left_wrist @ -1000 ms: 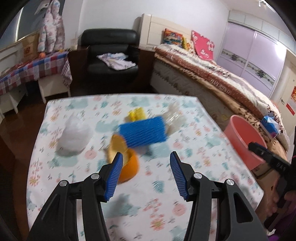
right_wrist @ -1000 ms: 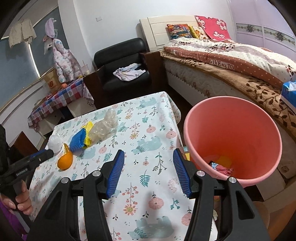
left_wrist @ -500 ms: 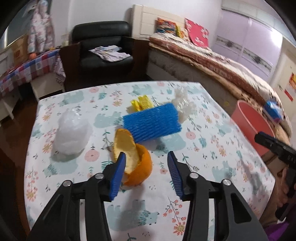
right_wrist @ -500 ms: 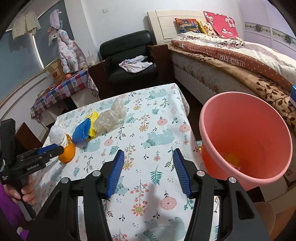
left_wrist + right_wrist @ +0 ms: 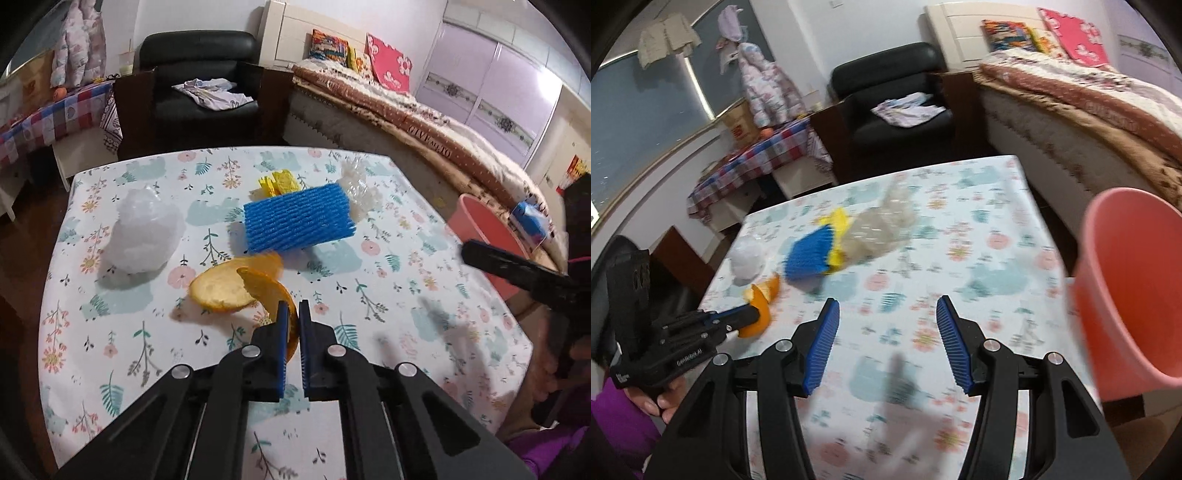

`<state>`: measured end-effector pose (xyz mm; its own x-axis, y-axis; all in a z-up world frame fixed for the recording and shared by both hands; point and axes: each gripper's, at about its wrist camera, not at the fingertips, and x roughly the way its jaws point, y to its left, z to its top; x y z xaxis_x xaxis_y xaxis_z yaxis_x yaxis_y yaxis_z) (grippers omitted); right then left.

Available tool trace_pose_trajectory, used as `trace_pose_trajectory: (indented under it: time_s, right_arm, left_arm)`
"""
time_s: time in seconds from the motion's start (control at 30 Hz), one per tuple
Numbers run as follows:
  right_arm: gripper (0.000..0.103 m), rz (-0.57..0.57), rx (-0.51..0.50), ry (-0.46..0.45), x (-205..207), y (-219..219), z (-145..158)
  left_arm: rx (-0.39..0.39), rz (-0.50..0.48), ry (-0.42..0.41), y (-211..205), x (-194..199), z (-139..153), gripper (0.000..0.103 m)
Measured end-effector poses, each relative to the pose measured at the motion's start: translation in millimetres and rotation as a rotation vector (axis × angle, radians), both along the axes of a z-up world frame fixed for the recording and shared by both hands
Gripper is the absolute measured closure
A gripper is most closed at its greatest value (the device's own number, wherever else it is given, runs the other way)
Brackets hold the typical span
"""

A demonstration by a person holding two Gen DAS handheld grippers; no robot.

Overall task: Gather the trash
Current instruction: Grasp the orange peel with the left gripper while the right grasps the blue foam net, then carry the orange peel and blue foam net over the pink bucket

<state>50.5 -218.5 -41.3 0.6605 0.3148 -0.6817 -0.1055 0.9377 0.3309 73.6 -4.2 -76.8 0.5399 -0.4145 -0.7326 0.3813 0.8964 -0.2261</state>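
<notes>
My left gripper (image 5: 291, 321) pinching orange peel (image 5: 236, 290) rim, thin bite, may slip on lift. Right gripper (image 5: 886, 339) wide, empty, near bucket (image 5: 1126, 288).

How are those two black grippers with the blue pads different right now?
The left gripper is shut, its pads pinching the rim of the orange peel; the right gripper is open and holds nothing. The left gripper is low, at the trash on the table; the right gripper hovers near the pink bucket. Both are black with ribbed blue pads.
</notes>
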Motion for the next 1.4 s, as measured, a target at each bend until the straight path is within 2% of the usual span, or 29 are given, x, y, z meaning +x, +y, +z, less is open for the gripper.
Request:
trace_pose_trajectory:
  time_s: [0.27,0.53,0.6,0.7,0.73,0.77,0.87,1.1,1.4]
  right_arm:
    - [0.048,0.089,0.051,0.027,40,45,-5]
    - [0.048,0.062,0.06,0.083,76,65,-21]
    - [0.053,0.058,0.063,0.108,83,68,-26]
    - [0.07,0.054,0.082,0.143,89,70,-34]
    - [0.079,0.053,0.086,0.147,90,71,-36]
    - [0.085,0.053,0.086,0.149,90,72,-37]
    - [0.093,0.059,0.086,0.137,85,74,-34]
    - [0.095,0.072,0.066,0.068,56,63,-10]
    - [0.095,0.07,0.002,-0.021,18,46,20]
  left_arm:
    - [-0.07,0.04,-0.013,24,-14,14,0.098]
    - [-0.101,0.082,0.006,43,-16,12,0.098]
    - [-0.107,0.086,0.011,46,-16,11,0.098]
    - [-0.109,0.085,0.012,47,-17,10,0.098]
    - [-0.109,0.084,0.012,47,-18,10,0.098]
    - [-0.11,0.083,0.012,47,-18,10,0.098]
    - [-0.113,0.084,0.01,48,-19,11,0.098]
    - [-0.123,0.085,-0.001,44,-22,17,0.098]
    - [-0.135,0.047,-0.046,20,-27,36,0.098]
